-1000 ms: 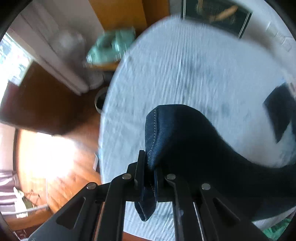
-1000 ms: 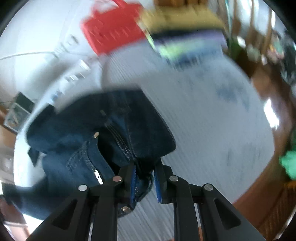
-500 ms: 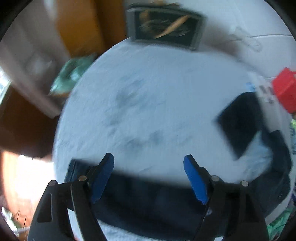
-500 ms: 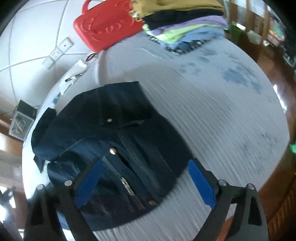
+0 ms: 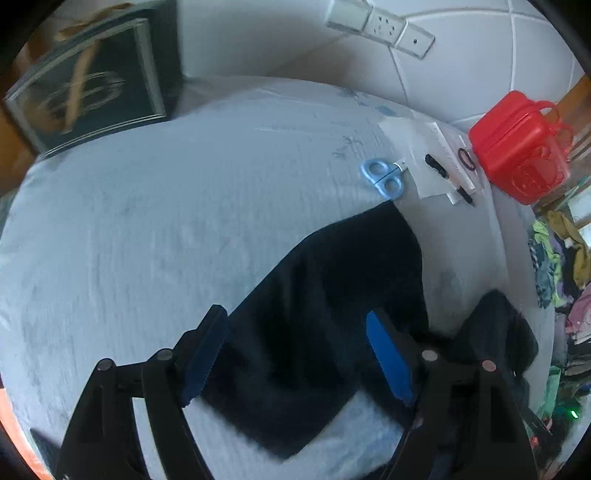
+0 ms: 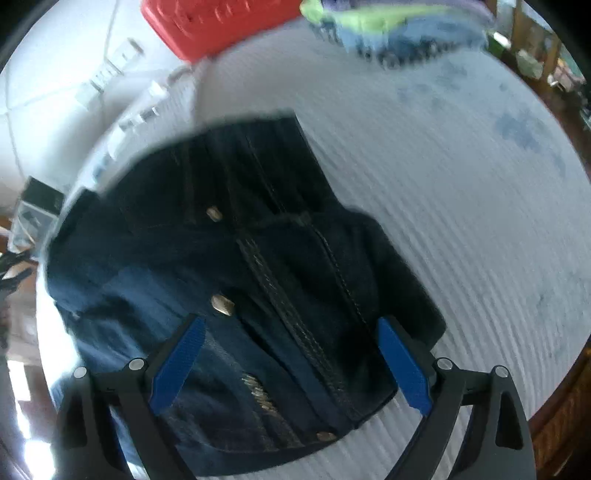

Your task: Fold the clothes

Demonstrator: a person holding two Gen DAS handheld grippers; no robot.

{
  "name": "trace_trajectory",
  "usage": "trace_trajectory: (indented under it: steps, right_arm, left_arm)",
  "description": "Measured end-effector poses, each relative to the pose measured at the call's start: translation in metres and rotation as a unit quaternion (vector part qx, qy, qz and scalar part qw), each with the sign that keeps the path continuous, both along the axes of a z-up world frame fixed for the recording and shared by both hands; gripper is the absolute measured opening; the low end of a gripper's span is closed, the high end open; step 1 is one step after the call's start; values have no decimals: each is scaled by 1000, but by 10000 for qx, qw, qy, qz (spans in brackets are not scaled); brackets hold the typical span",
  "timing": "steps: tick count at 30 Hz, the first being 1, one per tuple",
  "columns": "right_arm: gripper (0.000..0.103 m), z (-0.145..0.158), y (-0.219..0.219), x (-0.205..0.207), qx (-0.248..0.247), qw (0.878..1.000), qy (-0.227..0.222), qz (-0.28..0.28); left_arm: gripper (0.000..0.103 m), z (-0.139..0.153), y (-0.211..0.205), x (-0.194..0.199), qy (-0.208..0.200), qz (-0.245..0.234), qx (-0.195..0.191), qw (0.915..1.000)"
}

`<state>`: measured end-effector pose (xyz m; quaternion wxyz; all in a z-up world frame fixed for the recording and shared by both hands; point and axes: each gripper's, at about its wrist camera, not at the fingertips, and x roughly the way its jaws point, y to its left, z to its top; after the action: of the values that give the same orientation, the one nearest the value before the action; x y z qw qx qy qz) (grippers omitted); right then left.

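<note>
One dark denim jacket (image 6: 236,295) lies spread on the round table's pale blue ribbed cloth (image 6: 461,206), front side up. Metal buttons (image 6: 222,305) run down the placket, stitched seams show beside them, and some gold lettering sits near the lower edge. In the left wrist view a dark sleeve (image 5: 332,314) of it stretches flat across the cloth toward the far side, its end just short of the scissors.

Right gripper (image 6: 291,365) hangs over the jacket's lower front, blue pads (image 6: 177,365) wide apart, nothing pinched; denim lies below the gap, and whether the tips touch it cannot be told. Left gripper (image 5: 295,354) is over the sleeve, jaws also spread well apart, nothing clamped, fabric under the gap.

Around it: light blue scissors (image 5: 382,177) lie on the cloth near the sleeve end. Just beside them, white paper sheets (image 5: 424,162) with a black pen (image 5: 463,194) and a black ring on top. Red plastic case (image 5: 521,147) stands at the table edge next to the papers. Dark framed picture (image 5: 88,92) leans at the far left rim. White tiled wall with a socket strip (image 5: 380,26) behind. Pile of mixed clothes (image 6: 399,26) at the far edge in the right wrist view, blurred. More loose clothing (image 5: 561,266) off the table's right side in the left wrist view.
</note>
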<state>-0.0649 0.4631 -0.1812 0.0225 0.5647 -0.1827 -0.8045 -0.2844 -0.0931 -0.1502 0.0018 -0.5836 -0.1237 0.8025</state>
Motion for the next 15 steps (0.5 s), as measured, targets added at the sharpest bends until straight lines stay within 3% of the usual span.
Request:
trace_trajectory:
  steps: [3, 5, 11, 12, 13, 14, 15]
  right_arm:
    - [94, 42, 1, -17, -64, 9977, 675, 60]
    - [94, 44, 12, -49, -187, 9982, 571, -76]
    - [97, -18, 23, -124, -283, 9994, -143, -166]
    - [103, -27, 20, -131, -306, 9992, -229, -110]
    - [103, -34, 16, -135, -352, 9990, -286, -61]
    - [103, -40, 11, -140, -403, 9986, -339, 17]
    - [97, -42, 1, -143, -424, 9983, -344, 212]
  left_arm:
    - [77, -20, 17, -26, -182, -43, -86, 9998]
    - [77, -33, 22, -33, -294, -30, -82, 9995]
    - [76, -69, 24, -34, -660, 146, 625, 9958]
    - [58, -68, 25, -31, -559, 118, 650, 9962]
    - [20, -65, 24, -29, -497, 155, 702, 9962]
    - [10, -61, 21, -26, -482, 274, 788, 9953]
    - [7, -51, 19, -20, -362, 370, 787, 9956]
